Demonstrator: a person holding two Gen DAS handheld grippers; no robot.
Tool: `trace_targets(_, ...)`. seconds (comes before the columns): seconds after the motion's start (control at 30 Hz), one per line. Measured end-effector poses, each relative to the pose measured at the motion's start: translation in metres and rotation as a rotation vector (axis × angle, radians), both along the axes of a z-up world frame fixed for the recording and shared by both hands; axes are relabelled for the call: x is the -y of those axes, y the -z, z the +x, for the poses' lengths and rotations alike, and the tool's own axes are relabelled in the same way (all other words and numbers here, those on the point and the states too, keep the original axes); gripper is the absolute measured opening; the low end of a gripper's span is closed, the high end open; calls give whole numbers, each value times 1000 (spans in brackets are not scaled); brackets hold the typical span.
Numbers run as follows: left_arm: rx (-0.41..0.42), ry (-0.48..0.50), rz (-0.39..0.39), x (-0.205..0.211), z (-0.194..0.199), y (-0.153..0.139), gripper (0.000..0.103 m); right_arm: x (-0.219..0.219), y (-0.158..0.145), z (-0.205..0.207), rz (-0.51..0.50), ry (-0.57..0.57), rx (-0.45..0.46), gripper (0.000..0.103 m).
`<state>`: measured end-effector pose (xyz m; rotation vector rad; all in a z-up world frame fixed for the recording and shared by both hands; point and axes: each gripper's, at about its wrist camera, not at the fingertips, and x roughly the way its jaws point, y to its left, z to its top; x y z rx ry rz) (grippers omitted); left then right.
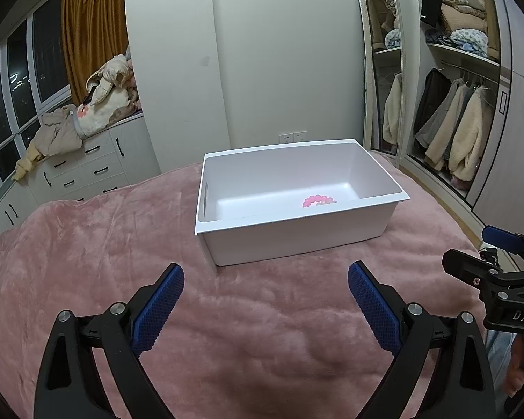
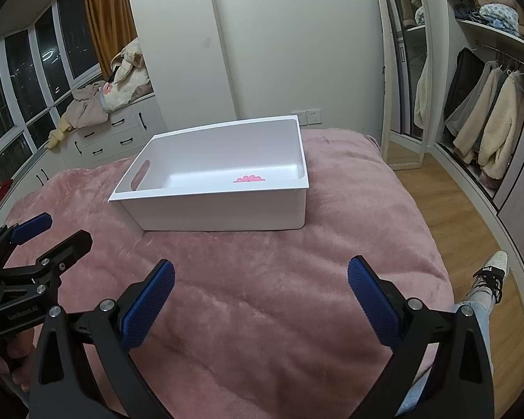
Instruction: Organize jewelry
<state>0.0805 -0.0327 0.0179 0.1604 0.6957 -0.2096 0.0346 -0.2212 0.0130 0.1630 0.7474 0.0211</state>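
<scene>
We are in a home bedroom. A bed covered with a plush pink blanket fills the foreground. Beside it stands an open wardrobe with coats on a rail and folded bedding on the shelves above, and a tall mirror leans against the wall. A white chest of drawers under the dark window carries a heap of clothes, and an ochre curtain hangs in the corner. The floor is wood.

Pink bead bracelet in white bin on pink blanket
</scene>
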Motion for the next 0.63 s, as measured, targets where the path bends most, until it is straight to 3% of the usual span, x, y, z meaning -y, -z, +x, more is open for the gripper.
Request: trace_targets(0.63,-17,-9,-8,0,0,6,98,0,1,0,0,1,0,98)
